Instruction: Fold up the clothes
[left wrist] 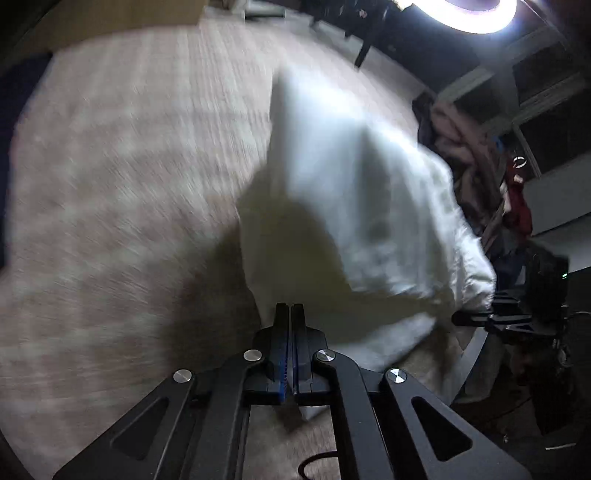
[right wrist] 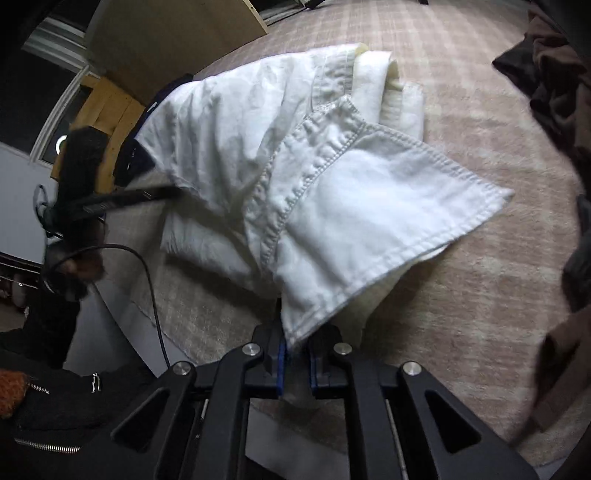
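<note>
White cotton garment (right wrist: 280,177) with stitched hems lies bunched and partly folded on the pale pink checked fabric-covered surface (right wrist: 461,280), its layers stacked toward the far side and one flat panel spread out to the right. Left gripper (left wrist: 291,314) has its two black jaws pressed fully together, blue pads meeting; a bit of white cloth shows just beneath them, and whether it is pinched there cannot be told, as the left wrist view is blurred. In that view the garment (left wrist: 354,206) rises in a soft peak just ahead of the fingertips. Right gripper (right wrist: 295,347) is clamped on a hemmed corner of the white garment, which drapes down between its blue-lined jaws; the jaws stand slightly apart with the cloth filling the gap. Seen from the right wrist, the left gripper (right wrist: 162,192) reaches in from the left edge and meets the garment's near left side. Dark brown clothes (right wrist: 546,74) lie heaped at the right edge of the surface, apart from the white garment. A bright ring lamp (left wrist: 476,14) glows at the top of the left wrist view.
</note>
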The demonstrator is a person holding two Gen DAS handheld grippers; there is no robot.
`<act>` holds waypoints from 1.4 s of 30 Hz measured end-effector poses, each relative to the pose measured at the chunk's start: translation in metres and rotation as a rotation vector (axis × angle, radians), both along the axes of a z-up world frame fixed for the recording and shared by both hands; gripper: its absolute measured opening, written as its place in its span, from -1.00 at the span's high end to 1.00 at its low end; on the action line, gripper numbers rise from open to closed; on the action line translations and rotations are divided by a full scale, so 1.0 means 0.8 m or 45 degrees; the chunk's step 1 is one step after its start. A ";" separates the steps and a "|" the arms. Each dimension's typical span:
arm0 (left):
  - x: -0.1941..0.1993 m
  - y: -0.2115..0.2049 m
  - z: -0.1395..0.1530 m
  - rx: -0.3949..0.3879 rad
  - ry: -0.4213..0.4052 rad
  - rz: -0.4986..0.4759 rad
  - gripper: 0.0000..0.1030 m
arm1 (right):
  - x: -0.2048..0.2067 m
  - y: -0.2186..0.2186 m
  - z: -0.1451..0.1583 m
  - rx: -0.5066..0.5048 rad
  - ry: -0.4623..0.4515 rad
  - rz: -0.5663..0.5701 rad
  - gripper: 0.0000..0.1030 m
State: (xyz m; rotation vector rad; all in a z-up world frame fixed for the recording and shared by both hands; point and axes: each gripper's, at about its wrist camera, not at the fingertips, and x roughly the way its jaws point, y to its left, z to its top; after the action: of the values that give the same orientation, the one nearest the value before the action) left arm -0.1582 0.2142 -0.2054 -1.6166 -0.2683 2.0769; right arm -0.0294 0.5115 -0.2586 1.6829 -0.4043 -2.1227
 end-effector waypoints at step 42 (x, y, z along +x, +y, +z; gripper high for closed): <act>-0.109 0.065 -0.024 -0.139 0.226 -0.163 0.32 | -0.214 0.075 0.026 0.425 0.327 -0.248 0.85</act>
State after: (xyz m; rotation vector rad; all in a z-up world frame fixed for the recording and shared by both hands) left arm -0.2450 0.2661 -0.2247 -1.4570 0.0091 2.1507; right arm -0.2009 0.5717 -0.2379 1.5574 -0.1462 -2.6318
